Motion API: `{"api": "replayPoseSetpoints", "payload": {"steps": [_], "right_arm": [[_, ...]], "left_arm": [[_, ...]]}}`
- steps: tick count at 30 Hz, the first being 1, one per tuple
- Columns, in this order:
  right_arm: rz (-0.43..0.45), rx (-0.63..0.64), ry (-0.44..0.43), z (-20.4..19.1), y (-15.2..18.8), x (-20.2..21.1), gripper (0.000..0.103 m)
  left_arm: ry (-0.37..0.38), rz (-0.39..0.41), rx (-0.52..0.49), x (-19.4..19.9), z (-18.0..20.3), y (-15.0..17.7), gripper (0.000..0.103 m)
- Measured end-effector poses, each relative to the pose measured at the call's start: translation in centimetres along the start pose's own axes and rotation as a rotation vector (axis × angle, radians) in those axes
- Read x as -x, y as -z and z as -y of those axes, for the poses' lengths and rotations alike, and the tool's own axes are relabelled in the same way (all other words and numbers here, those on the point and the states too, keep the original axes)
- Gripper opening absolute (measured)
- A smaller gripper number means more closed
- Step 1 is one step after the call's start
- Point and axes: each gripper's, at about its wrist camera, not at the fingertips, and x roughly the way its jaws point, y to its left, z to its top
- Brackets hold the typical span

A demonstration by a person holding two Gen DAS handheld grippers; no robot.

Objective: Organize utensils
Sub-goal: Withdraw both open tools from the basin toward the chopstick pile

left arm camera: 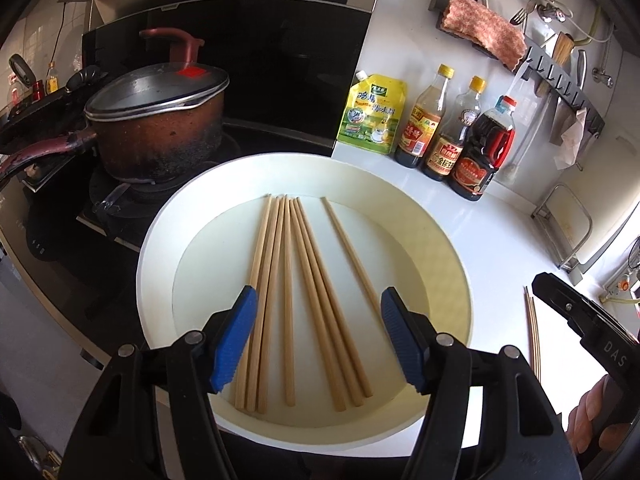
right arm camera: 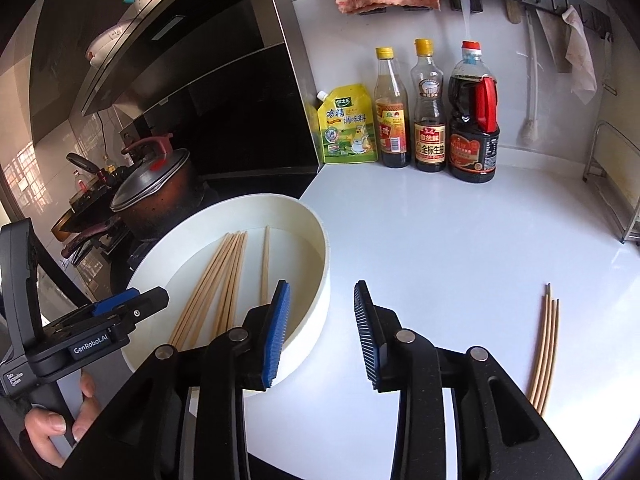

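Right, biggest first: white countertop, with a round white tray at its left edge next to the stove. Tray holds eight wooden chopsticks, seven fanned close together, one lying apart to the right. A smaller bundle of loose chopsticks still sits on the counter, well right of the tray, near edge.

Left gripper hangs over the tray's near side, jaws wide apart, nothing between the pads. Right gripper sits over the tray's right rim and bare counter, jaws partly open, also empty.

My read: mid-task, between a drop-off and the next pick. Next move: swing right gripper right to the counter bundle, line the jaws across the sticks, close, carry to tray.
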Motion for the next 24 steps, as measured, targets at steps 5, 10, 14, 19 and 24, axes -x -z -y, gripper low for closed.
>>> {"api": "replayPoseSetpoints", "payload": {"steps": [5, 10, 14, 19, 24], "right_arm": [[0.028, -0.064, 0.0, 1.5, 0.4, 1.3, 0.037], [0.039, -0.097, 0.004, 3.1, 1.3, 2.5, 0.037], [0.051, -0.119, 0.029, 5.0, 2.1, 4.0, 0.038], [0.043, -0.161, 0.079, 8.4, 3.7, 5.9, 0.041], [0.033, -0.205, 0.137, 11.9, 5.8, 7.6, 0.041]], "left_arm": [[-0.011, 0.011, -0.038, 0.4, 0.9, -0.5, 0.066], [-0.006, 0.031, -0.066, 1.2, 2.6, -0.9, 0.066], [0.024, 0.037, -0.106, 1.3, 5.3, -0.5, 0.07], [0.092, 0.011, -0.143, 1.2, 9.0, 0.3, 0.07], [0.137, -0.013, -0.178, 1.0, 12.8, 1.5, 0.071]]}}
